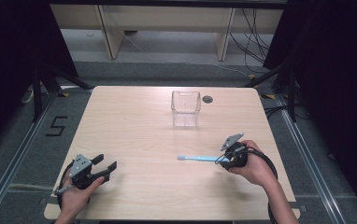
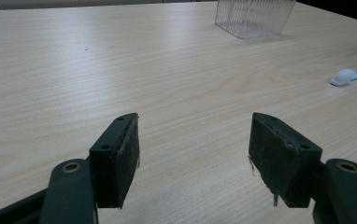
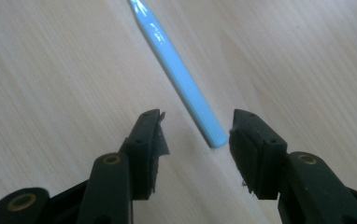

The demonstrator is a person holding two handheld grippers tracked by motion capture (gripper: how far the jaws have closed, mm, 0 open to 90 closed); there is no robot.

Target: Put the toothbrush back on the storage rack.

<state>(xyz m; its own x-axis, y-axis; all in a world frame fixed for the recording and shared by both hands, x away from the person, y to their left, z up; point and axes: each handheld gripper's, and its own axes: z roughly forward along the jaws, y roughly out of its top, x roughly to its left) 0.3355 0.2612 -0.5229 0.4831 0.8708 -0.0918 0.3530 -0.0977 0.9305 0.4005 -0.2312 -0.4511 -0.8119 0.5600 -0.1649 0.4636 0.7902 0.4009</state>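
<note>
High view: at the table's near left, the left gripper rests with jaws apart, holding nothing. A light blue toothbrush lies flat right of centre. The right gripper has jaws apart around its handle end, pads not touching.

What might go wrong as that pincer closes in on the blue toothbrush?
The right gripper has only the handle tip of the toothbrush between its open jaws, so a pinch there might slip off or let the long brush droop and swing. The slim handle lies flat on the table, so the pads may scrape the wood. The clear basket stands well away, a long carry.
</note>
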